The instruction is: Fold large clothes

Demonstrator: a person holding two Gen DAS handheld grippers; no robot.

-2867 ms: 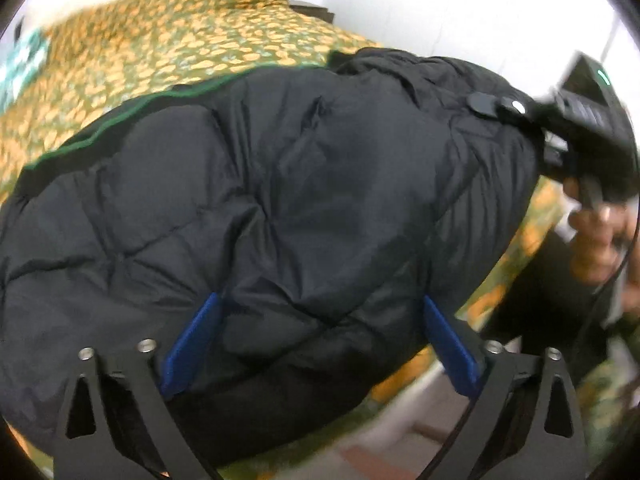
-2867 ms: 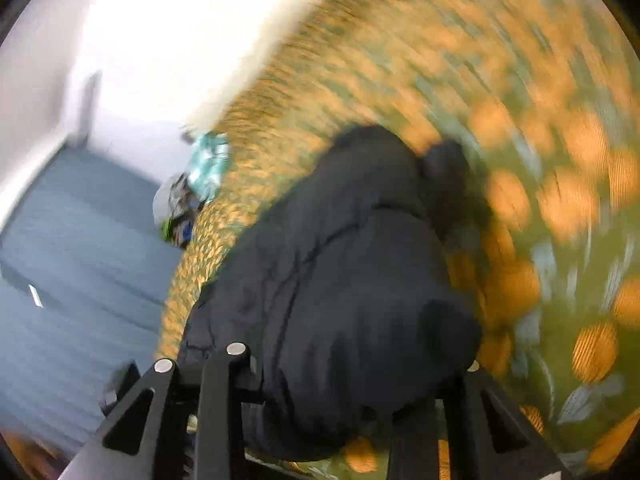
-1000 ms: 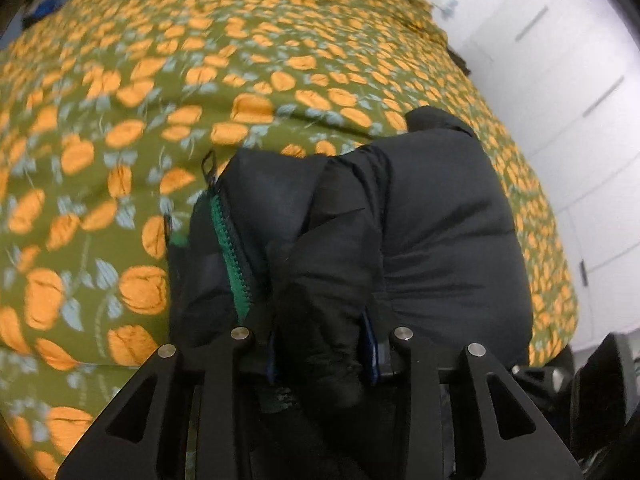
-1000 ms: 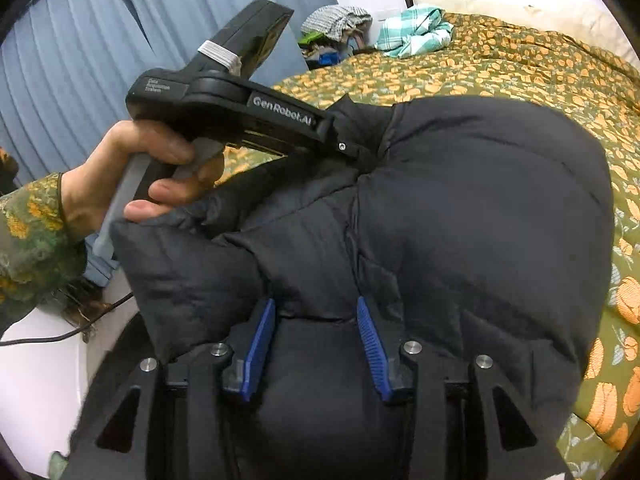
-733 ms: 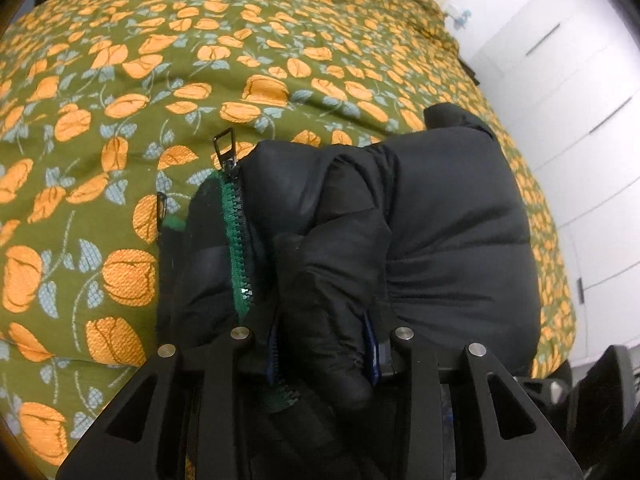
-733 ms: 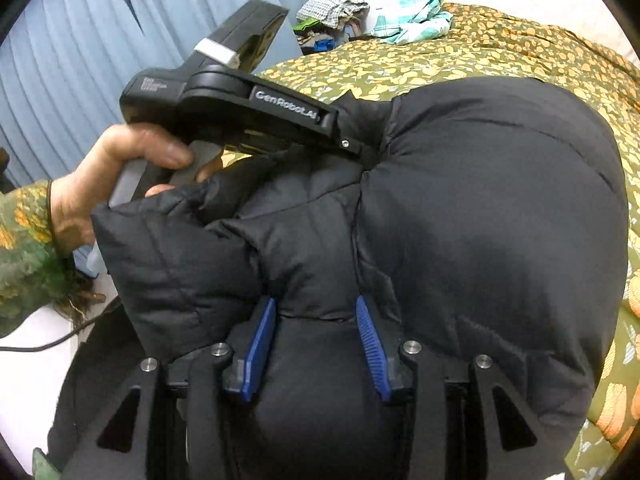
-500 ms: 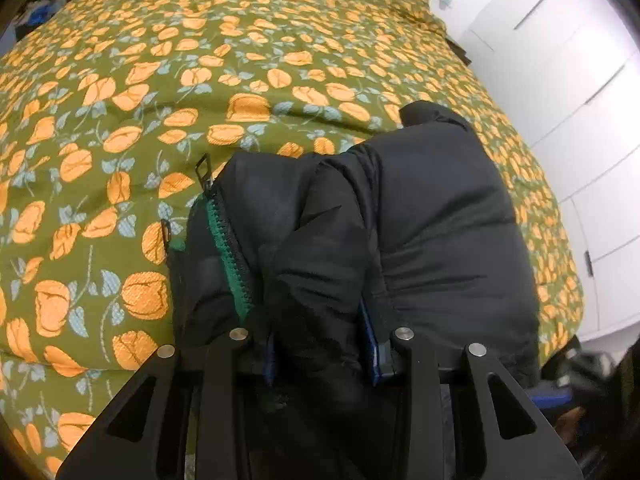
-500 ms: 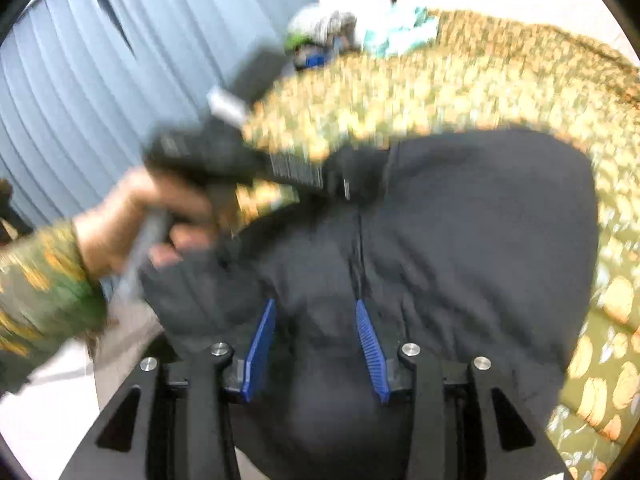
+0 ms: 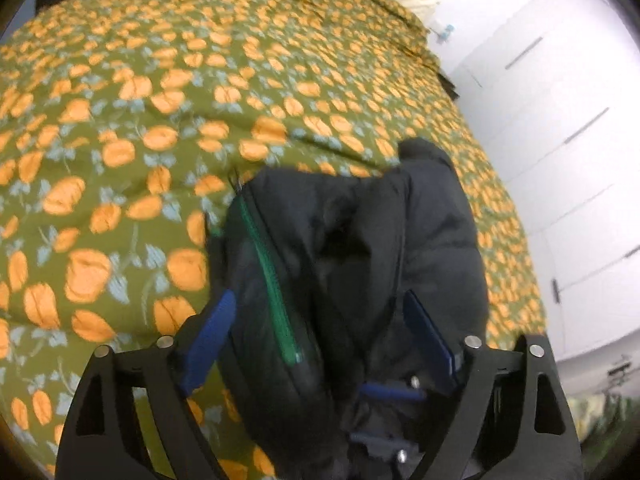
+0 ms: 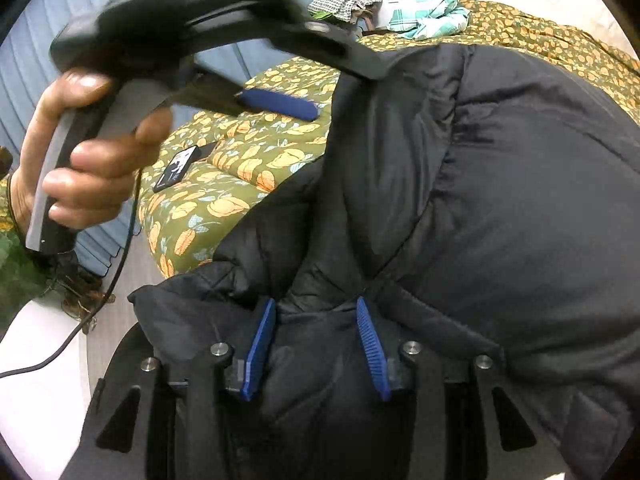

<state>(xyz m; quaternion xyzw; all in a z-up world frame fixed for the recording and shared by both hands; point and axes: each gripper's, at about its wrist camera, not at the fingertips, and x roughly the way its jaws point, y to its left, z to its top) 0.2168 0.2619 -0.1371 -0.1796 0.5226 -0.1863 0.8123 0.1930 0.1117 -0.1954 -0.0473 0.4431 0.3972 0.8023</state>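
Bedspread (image 9: 120, 120), olive with orange flowers, at far left of left wrist view; serves as folding surface. Next rightward, left gripper (image 9: 320, 336): fingers spread wide, straddling a bunched fold without clamping it, holding nothing. Between those fingers, green zipper (image 9: 272, 280) along the front edge of jacket (image 9: 400, 240), a black quilted puffer heaped on the bedspread near its edge, partly folded. White wardrobe doors (image 9: 560, 120) at far right. In right wrist view, left hand (image 10: 80, 160) at far left, wrapped round the left gripper's handle; dark phone (image 10: 178, 168) on the bedspread just beyond; then right gripper (image 10: 316, 348), narrowed onto a gathered ridge of jacket fabric and pinching it. Handling, as judged: light for its bulk, soft, springy, slick-shelled; likely to puff open and slide out of a shallow pinch. Take hold deep on a seam or along the zipper edge, never on a single smooth panel; press air out before releasing.
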